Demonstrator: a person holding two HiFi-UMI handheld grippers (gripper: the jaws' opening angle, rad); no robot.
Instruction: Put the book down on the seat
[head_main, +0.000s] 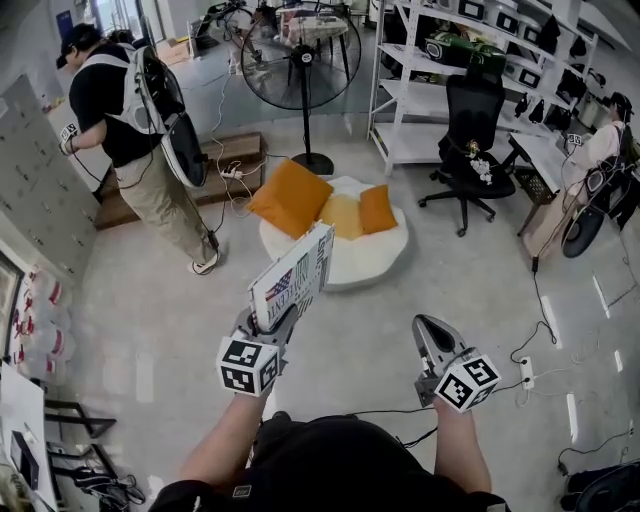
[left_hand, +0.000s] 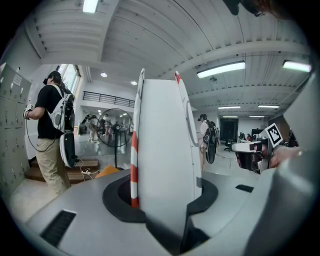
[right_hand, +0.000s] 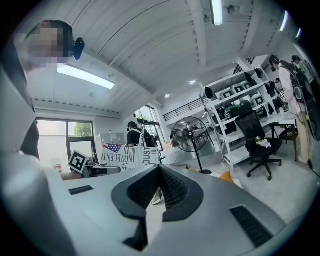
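My left gripper is shut on the lower edge of a white book with a flag and black lettering on its cover, held upright and tilted above the floor. In the left gripper view the book stands between the jaws, its red-striped spine edge to the left. The seat, a round white floor cushion with orange pillows, lies beyond the book. My right gripper hangs to the right, shut and empty. In the right gripper view its tips meet and the book shows at the left.
A standing fan is behind the seat. A person with a backpack stands at the lockers on the left. A black office chair and white shelving are to the right. Cables and a power strip lie on the floor.
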